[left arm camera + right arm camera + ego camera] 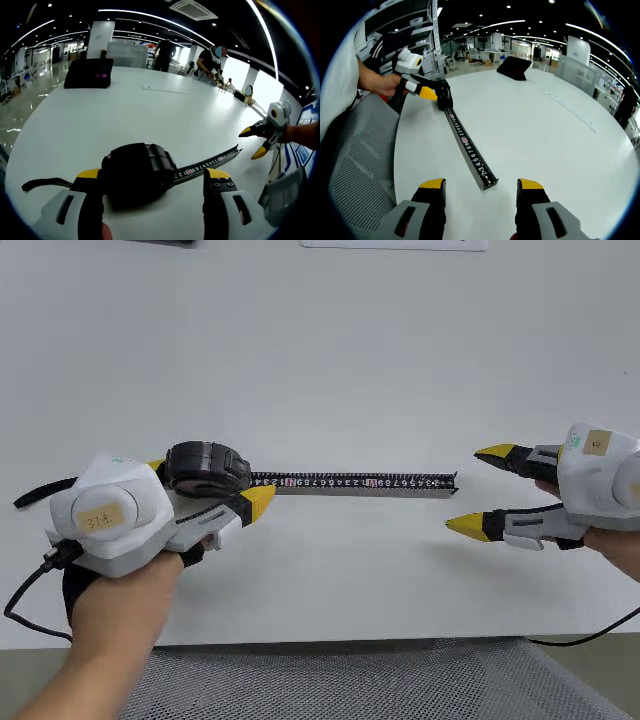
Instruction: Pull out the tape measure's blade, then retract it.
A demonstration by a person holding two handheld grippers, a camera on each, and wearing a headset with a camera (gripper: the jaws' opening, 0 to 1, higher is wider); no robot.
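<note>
**A:** Head view: left gripper clamps the tape measure on the tabletop, blade lying out rightward.

**B:** Left gripper view, jaws hugging the tape measure on both sides. Right gripper view?

**A:** Right gripper jaws wide apart, blade tip just ahead, untouched.

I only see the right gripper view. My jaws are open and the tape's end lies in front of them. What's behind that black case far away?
Observer: A black strap trails on the table behind the tape measure case.
Operator: Is the other gripper squeezing the case?
Observer: The left gripper has one jaw on each side of it. Its own view shows a gap beside one jaw, so I cannot tell.
</note>
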